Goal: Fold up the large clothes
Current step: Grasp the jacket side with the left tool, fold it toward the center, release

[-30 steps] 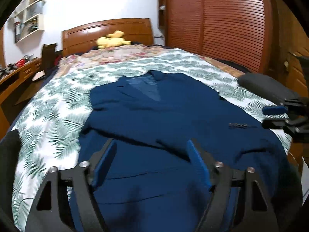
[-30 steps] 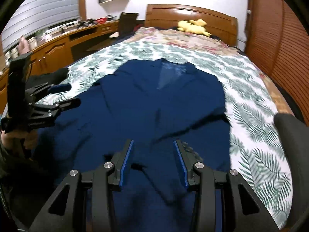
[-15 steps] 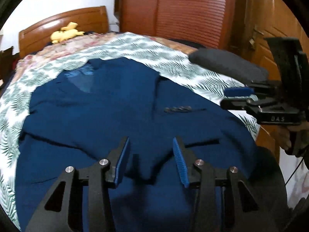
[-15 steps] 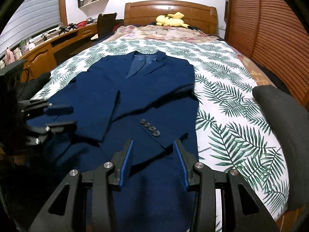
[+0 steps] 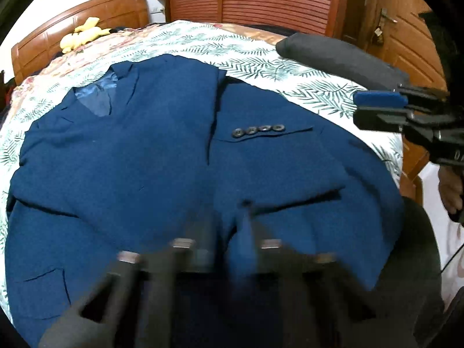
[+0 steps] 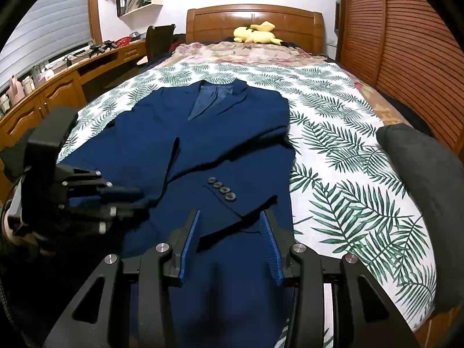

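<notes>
A navy jacket (image 6: 203,150) lies face up across a bed (image 6: 348,174) covered in a palm-leaf sheet, collar toward the headboard, both sleeves already laid in over the chest and the hem hanging toward the camera at the foot of the bed.

The biggest risk appears to lie in the size of the garment: lifted from one end only, the heavy cloth could drag across the sheet, and the tucked sleeves could slide back out.

A dark cushion (image 6: 420,174) sits at the bed's edge, near the jacket's side; a wide swing of the fold could catch on it.

The left tool (image 5: 229,226), blurred in its own view, has its fingers brought together low over the lower front of the jacket. Whether cloth is caught between them cannot be told; a pinch of only the top layer would likely pull the front panel away from the back.

The right tool (image 6: 229,240) hovers with fingers apart above the sleeve cuff (image 6: 229,200) and its four buttons (image 6: 221,189), holding nothing. A close here might grab the cuff rather than the hem.
</notes>
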{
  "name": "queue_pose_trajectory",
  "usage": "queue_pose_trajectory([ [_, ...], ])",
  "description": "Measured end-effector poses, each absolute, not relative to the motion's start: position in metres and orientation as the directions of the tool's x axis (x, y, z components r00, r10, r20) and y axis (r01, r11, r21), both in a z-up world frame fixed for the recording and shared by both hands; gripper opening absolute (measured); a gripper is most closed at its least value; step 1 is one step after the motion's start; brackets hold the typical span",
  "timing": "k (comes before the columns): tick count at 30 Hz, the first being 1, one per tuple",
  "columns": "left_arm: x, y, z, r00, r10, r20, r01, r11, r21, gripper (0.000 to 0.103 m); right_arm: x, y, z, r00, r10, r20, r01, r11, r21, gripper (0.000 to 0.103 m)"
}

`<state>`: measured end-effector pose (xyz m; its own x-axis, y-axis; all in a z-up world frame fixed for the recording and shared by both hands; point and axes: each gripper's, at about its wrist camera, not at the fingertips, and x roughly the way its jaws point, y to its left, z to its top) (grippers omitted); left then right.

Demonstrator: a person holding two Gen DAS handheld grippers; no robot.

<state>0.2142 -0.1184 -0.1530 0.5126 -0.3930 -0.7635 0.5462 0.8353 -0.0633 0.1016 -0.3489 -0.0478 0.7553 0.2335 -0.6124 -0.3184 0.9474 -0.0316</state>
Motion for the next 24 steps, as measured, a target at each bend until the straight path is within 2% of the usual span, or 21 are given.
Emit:
queue_pose_trajectory([
  [5, 0.214, -0.102, -0.13, 0.566, -0.399, -0.722, 0.491, 0.866, -0.094, 0.005, 0.095, -0.349, -0.06, 0.735, 0.27, -0.622, -0.338, 0.941, 0.01, 0.043],
  [8, 0.202, -0.083, -0.11, 0.636, -0.392, -0.665, 0.433, 0.894, -0.112, 0.005, 0.09, -0.35, -0.066, 0.743, 0.27, -0.613, -0.339, 0.941, 0.004, 0.043],
  [14, 0.182, -0.047, -0.099, 0.724, -0.315, -0.614, 0.295, 0.946, -0.137, 0.005, 0.094, -0.354, -0.074, 0.733, 0.298, -0.611, -0.359, 0.933, 0.023, 0.043],
  [20, 0.165, -0.025, -0.102, 0.758, -0.249, -0.603, 0.207, 0.968, -0.139, 0.005, 0.102, -0.356, -0.081, 0.724, 0.313, -0.614, -0.359, 0.932, 0.052, 0.043],
  [24, 0.156, -0.019, -0.113, 0.745, -0.214, -0.632, 0.166, 0.977, -0.134, 0.005, 0.105, -0.357, -0.084, 0.718, 0.321, -0.618, -0.368, 0.928, 0.056, 0.043],
])
